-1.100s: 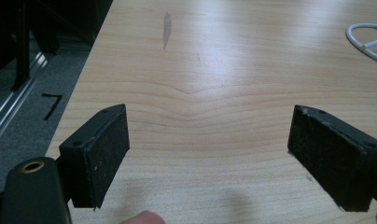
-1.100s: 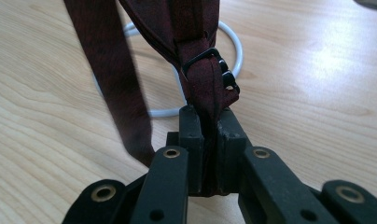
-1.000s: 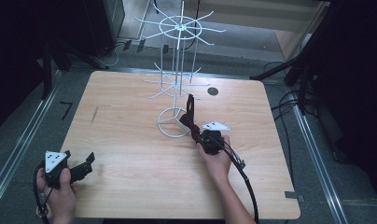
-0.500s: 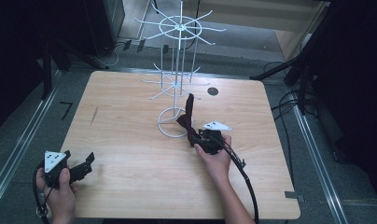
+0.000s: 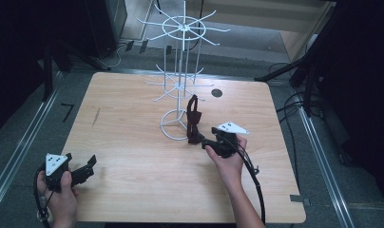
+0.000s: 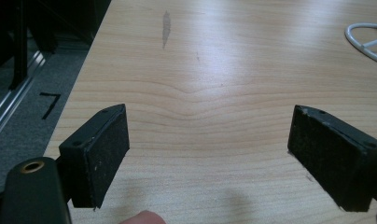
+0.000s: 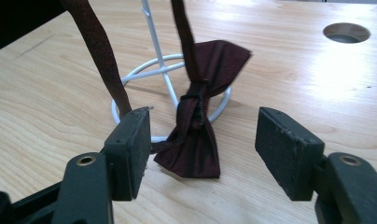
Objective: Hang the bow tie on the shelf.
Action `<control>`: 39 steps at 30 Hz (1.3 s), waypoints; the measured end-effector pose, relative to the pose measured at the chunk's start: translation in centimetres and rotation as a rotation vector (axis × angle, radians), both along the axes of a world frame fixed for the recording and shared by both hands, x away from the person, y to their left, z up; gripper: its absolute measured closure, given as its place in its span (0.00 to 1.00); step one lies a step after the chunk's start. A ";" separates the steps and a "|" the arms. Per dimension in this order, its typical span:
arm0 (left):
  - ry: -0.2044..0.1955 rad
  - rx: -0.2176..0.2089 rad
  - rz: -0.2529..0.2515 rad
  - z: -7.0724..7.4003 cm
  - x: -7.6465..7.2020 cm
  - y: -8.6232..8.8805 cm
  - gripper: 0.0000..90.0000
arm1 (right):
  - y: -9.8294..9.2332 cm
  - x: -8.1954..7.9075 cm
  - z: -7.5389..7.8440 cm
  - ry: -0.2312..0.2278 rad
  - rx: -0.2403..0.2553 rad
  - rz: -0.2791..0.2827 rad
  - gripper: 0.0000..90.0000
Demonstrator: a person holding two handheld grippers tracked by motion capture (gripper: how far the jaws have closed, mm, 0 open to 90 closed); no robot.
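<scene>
My right tongs [image 5: 205, 140] sit at centre frame, jaws just opened and clear of the dark red bow tie [image 5: 193, 118], which hangs against the white wire rack [image 5: 180, 80] with its lower end on the desk [image 5: 133, 142]. My left tongs [image 5: 88, 167] rest open at the lower left of the frame.
</scene>
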State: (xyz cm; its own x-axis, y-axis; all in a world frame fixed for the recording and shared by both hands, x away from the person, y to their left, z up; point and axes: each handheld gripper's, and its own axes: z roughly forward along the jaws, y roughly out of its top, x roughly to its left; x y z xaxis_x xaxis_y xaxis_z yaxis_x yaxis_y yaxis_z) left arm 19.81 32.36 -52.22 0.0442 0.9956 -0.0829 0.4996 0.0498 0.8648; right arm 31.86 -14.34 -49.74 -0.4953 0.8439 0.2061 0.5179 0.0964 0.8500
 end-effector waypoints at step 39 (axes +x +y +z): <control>-0.003 0.002 0.001 0.0 0.0 -0.1 0.15 | -11.1 -5.9 -0.8 -0.005 0.052 -0.141 0.23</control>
